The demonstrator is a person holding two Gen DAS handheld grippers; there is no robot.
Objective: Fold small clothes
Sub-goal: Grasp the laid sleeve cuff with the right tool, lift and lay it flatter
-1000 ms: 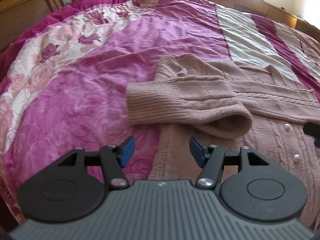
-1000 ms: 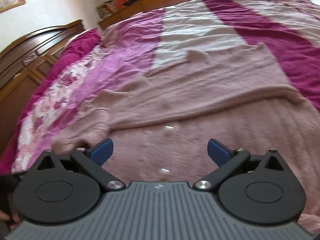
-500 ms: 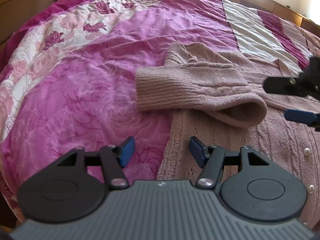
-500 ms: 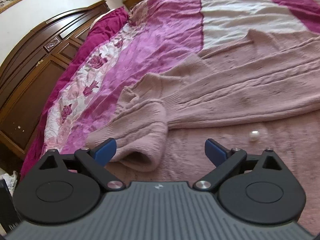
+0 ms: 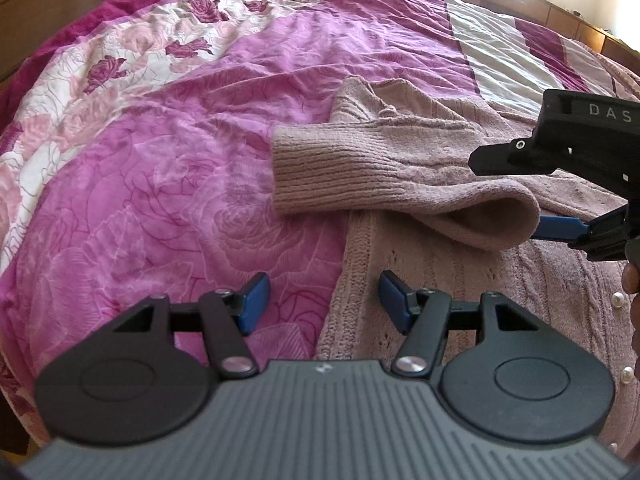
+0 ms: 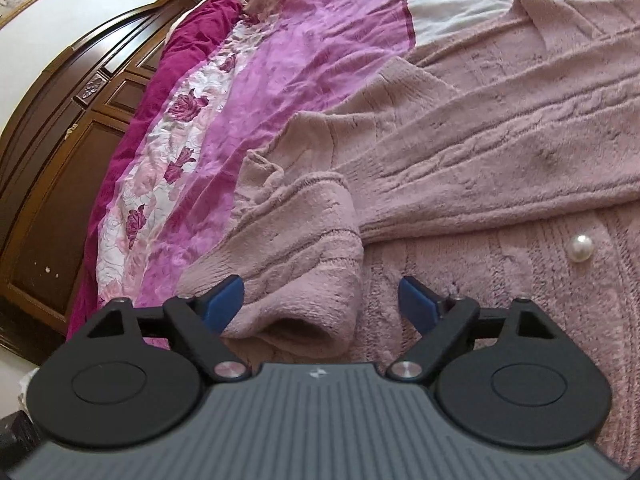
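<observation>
A dusty-pink knit cardigan [image 5: 500, 288] [image 6: 500, 152] with pearl buttons [image 6: 581, 249] lies flat on the bed. Its sleeve [image 5: 380, 168] [image 6: 304, 248] is folded back across the body, cuff pointing left. My right gripper [image 6: 320, 302] straddles the rounded fold of that sleeve. Its jaws are closing; the left pad is at the sleeve's side and the right pad stands apart from it. In the left wrist view it [image 5: 506, 196] reaches in from the right. My left gripper [image 5: 324, 294] hovers open over the cardigan's left edge, nothing between its pads.
A magenta, pink and white rose-print bedspread [image 5: 180, 160] [image 6: 248, 92] covers the bed. Dark wooden panelling [image 6: 60, 128] stands along the bed's left side. A person's fingers [image 5: 632, 280] show at the right edge.
My right gripper has moved left across the cardigan to the sleeve fold and its jaws have narrowed. It has come into the left wrist view. The left gripper has hardly moved.
</observation>
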